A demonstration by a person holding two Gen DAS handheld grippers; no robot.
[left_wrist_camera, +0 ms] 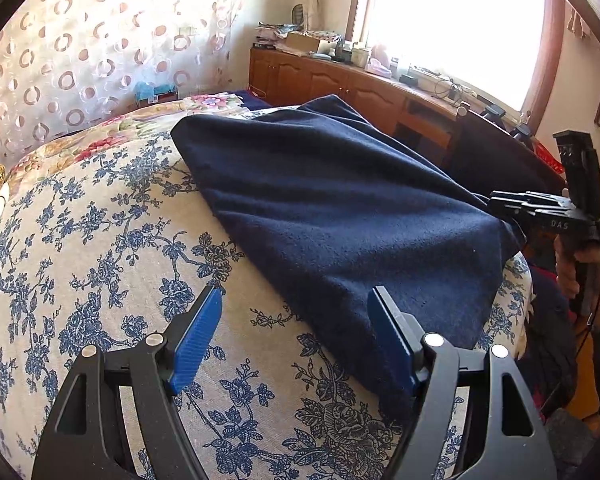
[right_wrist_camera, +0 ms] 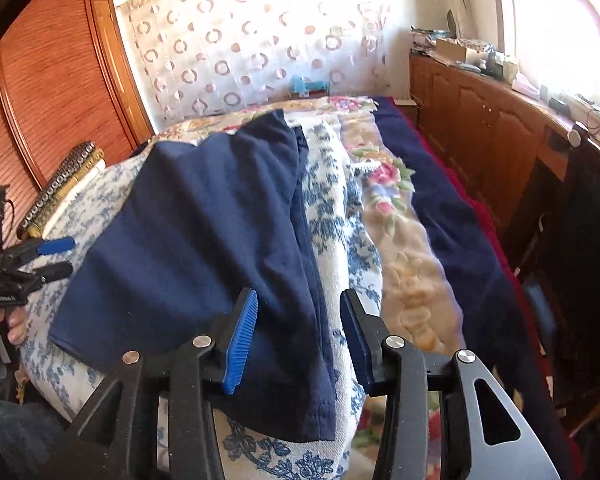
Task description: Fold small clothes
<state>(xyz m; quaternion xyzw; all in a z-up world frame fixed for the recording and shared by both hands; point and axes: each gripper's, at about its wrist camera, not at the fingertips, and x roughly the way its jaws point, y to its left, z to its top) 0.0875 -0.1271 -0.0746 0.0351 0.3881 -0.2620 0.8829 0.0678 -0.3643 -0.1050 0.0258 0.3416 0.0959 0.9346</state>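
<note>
Navy garment lies part-folded on the floral bed cover. Left gripper fingers apart, nothing btwn. Right gripper fingers apart over garment's near hem, not pinching. Risk: fold slumps w/o hold; loose layers could slide off the cover's rounded edge.

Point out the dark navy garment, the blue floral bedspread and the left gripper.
Dark navy garment (left_wrist_camera: 340,208): left wrist view, middle of cloth.
Blue floral bedspread (left_wrist_camera: 100,240): left wrist view, bare patch.
Left gripper (left_wrist_camera: 296,332): left wrist view, between fingertips.
</note>
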